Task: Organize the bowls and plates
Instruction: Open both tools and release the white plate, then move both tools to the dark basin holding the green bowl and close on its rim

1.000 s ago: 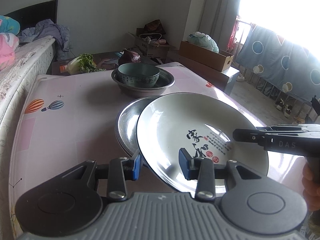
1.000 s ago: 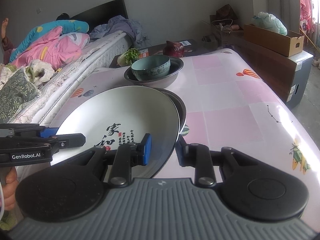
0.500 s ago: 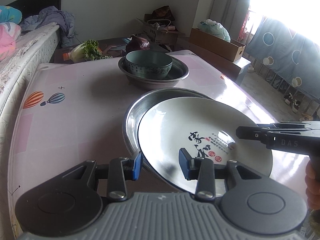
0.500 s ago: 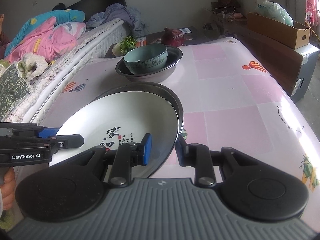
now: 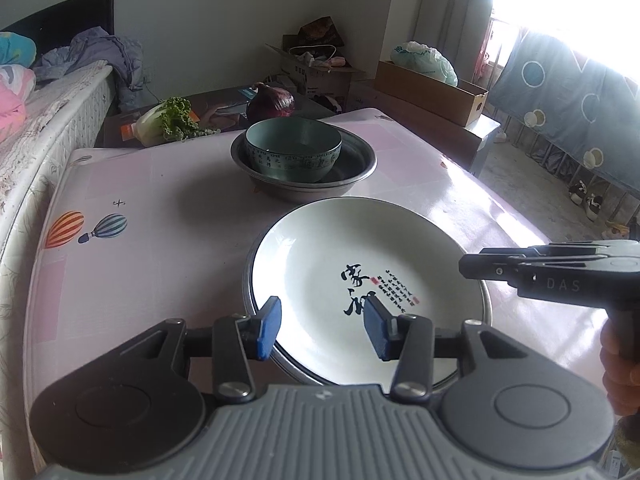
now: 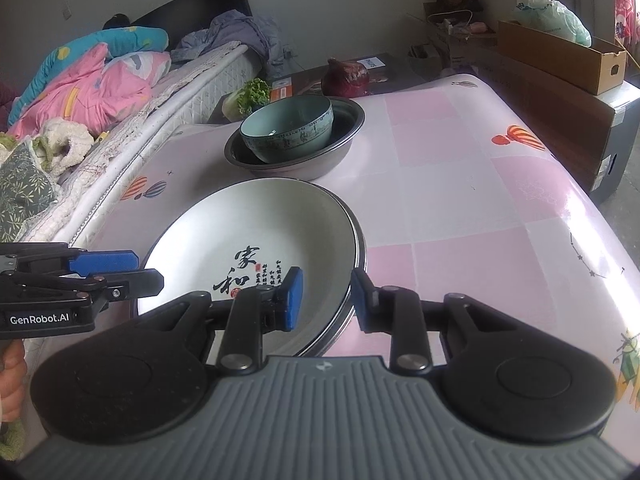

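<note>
Setting the white plate (image 5: 360,264) squarely into the steel plate (image 5: 482,298) beneath it is the step in hand, and it looks nearly done: the white plate lies nested there at the near middle of the bench (image 5: 152,248), with only a thin metal rim showing around it. The left tool (image 5: 322,328) has just been opening, its blue pads now standing apart on either side of the near rim without pressing it. The right tool (image 6: 326,300) straddles the rim at its own 5 o'clock side, pads close about both stacked edges; it reads as clamped on the white plate. A good finish would be to let that side go gently and draw both tools back level, so the stack is not dragged. At 12 o'clock a green bowl (image 5: 293,154) sits inside a steel basin (image 5: 360,168). The bench wears a glossy pink cloth with balloon prints; a bed (image 6: 120,92) runs along its left, cardboard boxes (image 6: 560,56) along its right.
</note>
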